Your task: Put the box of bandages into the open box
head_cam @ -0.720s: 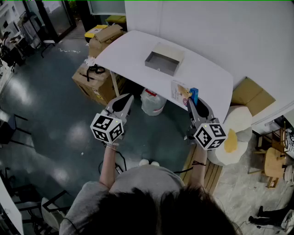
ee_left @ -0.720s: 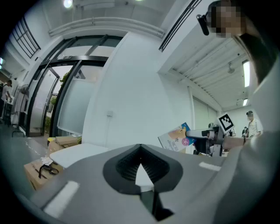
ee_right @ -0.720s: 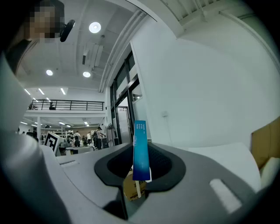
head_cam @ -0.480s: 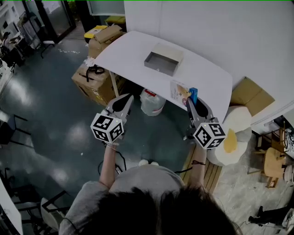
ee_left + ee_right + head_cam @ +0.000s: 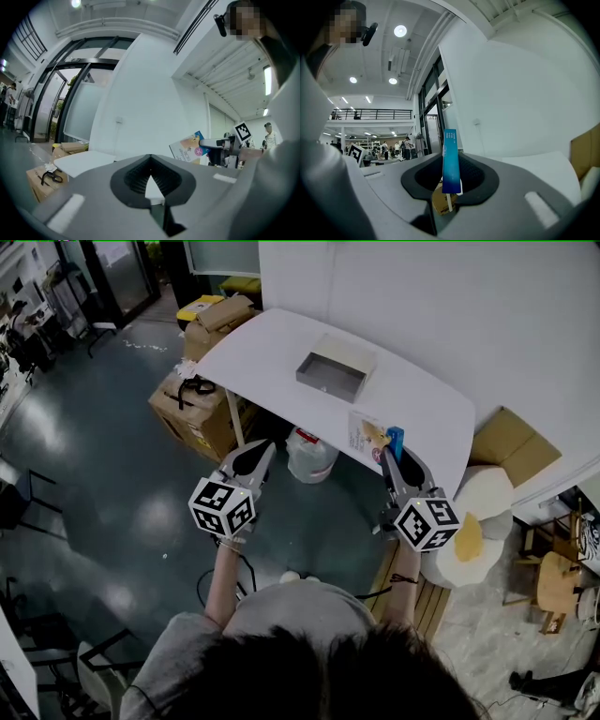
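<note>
**A:** Where is the box of bandages (image 5: 379, 438) right now?

**B:** It is held up in the air by the right gripper (image 5: 390, 455), near the front edge of the tabletop (image 5: 272, 343). The fingers (image 5: 513, 185) are closed part way on it. Its thin blue side is seen standing up between them.

**A:** And the left gripper (image 5: 263, 449)?

**B:** Nothing is held there. Its fingers are pressed together at the tips, and it hangs off the tabletop, out to the left.

**A:** Where must the bandages be put?

**B:** Into the open box (image 5: 335, 367). It is set farther back on the tabletop, well apart from the bandages.

**A:** What could go wrong?

**B:** Only a small bit of the thin box seems to be pinched, so it could be tipped or dropped on the way. If it is let go too soon, it may be landed on the rim and left outside. The open box looks light and is not held down, so it could be pushed away if it is bumped.
</note>
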Available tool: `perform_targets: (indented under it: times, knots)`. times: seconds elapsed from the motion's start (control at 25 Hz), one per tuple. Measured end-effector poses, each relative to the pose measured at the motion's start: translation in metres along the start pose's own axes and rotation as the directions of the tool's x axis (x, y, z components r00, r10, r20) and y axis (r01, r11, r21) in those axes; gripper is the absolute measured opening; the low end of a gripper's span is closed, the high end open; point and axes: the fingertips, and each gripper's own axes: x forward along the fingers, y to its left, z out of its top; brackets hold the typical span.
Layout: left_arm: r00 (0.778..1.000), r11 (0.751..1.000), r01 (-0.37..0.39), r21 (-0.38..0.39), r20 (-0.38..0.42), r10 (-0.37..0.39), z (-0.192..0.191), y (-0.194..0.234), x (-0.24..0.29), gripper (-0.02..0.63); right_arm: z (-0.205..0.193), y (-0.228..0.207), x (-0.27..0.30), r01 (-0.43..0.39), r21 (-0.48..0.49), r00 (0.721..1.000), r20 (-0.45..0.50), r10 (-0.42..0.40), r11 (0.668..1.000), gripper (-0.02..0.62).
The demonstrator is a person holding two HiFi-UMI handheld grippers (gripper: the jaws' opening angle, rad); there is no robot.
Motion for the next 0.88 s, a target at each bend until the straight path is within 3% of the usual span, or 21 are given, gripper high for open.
perform_targets:
  times: [0.88]
  knots:
    - [0.998,0.998,-0.057,-0.005,0.008,0.057,0.002,-0.017,0.039,-0.006,0.005,-0.037,0.02,-0.09,0.04,0.996,-0.01,0.09,0.995,0.103]
